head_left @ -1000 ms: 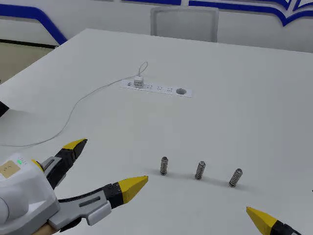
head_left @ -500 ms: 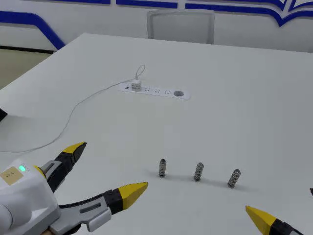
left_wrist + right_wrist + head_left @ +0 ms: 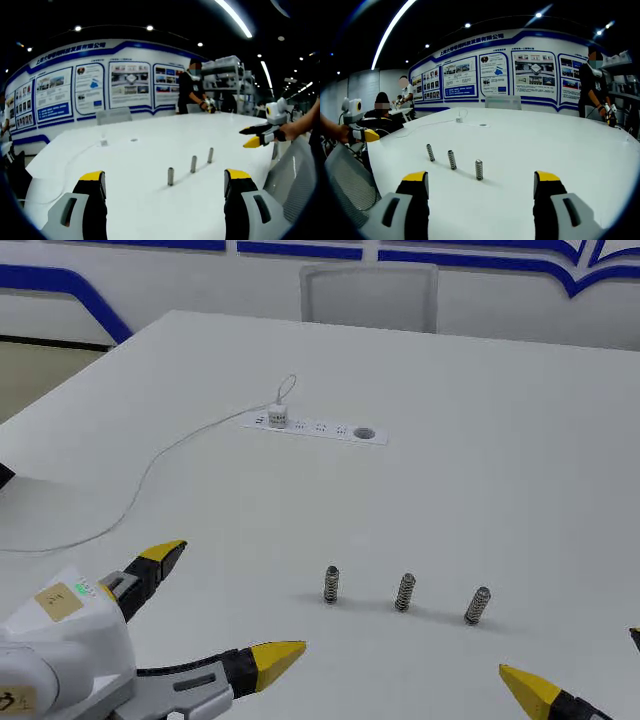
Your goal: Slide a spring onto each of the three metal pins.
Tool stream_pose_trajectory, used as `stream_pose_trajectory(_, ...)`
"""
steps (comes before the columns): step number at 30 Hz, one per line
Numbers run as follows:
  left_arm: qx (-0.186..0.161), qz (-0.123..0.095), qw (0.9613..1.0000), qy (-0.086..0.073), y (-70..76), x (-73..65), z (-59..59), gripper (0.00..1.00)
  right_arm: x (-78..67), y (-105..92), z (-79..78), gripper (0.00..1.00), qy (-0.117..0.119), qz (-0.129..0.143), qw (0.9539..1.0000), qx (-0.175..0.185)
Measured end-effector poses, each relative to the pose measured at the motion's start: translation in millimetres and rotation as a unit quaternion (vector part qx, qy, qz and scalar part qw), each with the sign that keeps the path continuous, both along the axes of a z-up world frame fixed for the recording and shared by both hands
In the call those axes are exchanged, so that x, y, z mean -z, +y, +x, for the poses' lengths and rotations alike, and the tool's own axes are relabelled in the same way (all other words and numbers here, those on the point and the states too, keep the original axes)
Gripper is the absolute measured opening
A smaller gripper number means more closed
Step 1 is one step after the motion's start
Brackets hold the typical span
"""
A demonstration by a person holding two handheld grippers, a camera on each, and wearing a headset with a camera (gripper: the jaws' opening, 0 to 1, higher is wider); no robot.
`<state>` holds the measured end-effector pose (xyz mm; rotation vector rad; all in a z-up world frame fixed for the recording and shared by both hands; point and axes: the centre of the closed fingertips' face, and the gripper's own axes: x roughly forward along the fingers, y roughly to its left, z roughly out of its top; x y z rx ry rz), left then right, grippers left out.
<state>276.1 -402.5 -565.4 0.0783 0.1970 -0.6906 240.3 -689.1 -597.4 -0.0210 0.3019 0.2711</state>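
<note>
Head view: left to right, we see the left claw [image 3: 222, 605] spread and empty, three pins [image 3: 404, 592] upright on the table [image 3: 450, 490], each apparently wearing its spring [image 3: 331, 585], and the right claw [image 3: 580, 665] spread; we judge only checking remains.

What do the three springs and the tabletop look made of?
Springs: grey coiled wire with a dull shine, likely steel; the ribbed turns show in the right gripper view. Tabletop: smooth matte white, probably laminate or painted board; can't tell which.
</note>
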Motion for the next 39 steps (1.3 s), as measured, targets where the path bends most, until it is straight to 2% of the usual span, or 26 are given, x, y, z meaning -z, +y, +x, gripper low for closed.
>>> stream_pose_trajectory(4, -0.006, -0.008, 1.0000, 0.001, 2.4, -0.8, 1.6, 1.00, -1.6, 0.1, 0.5, 0.87, -0.004, 0.001, 1.0000, 0.001)
stream_pose_trajectory(7, -0.009, -0.013, 0.9999, 0.007, 4.0, 0.6, 2.4, 1.00, 1.4, 0.0, 0.3, 0.87, 0.001, -0.002, 1.0000, -0.001)
stream_pose_trajectory(12, -0.002, 0.003, 0.9999, 0.012, 1.3, 5.5, 0.3, 1.00, 5.0, 1.5, -0.6, 0.87, 0.008, -0.012, 0.9999, -0.005)
stream_pose_trajectory(18, 0.004, 0.007, 0.9999, 0.014, -0.9, 6.9, -1.4, 1.00, 7.5, 3.7, -1.4, 0.87, 0.013, -0.026, 0.9995, -0.011)
stream_pose_trajectory(24, -0.001, 0.000, 0.9998, 0.018, 1.1, 6.9, -1.0, 1.00, 9.5, 5.9, -1.8, 0.87, 0.014, -0.038, 0.9991, -0.016)
stream_pose_trajectory(31, 0.004, 0.004, 0.9998, 0.016, -0.9, 7.2, -2.6, 1.00, 10.9, 4.7, -2.0, 0.87, 0.016, -0.039, 0.9990, -0.014)
stream_pose_trajectory(39, -0.001, -0.005, 0.9999, 0.015, 0.9, 5.0, -1.4, 1.00, 10.7, 4.8, -2.1, 0.87, 0.016, -0.039, 0.9990, -0.014)
